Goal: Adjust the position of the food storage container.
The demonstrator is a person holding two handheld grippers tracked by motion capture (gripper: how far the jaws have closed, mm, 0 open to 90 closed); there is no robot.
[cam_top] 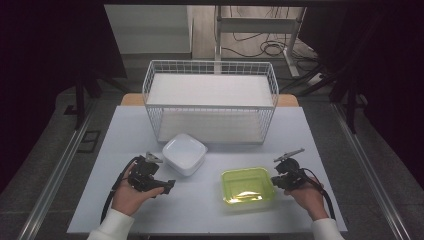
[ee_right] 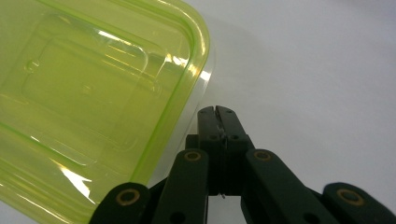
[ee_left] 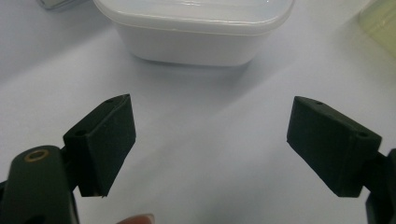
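Observation:
A translucent yellow-green container sits on the table's right front; it is seen close up in the right gripper view. My right gripper is at its right edge, jaws shut tight, tips right beside the container's clear rim with nothing visibly between them. A white square container stands left of centre. My left gripper rests in front of it, open, its wide jaws pointed at the white container and apart from it.
A white wire basket rack with two levels stands at the back of the pale table. Part of the green container shows at the top right of the left gripper view. Dark floor and cables lie beyond the table.

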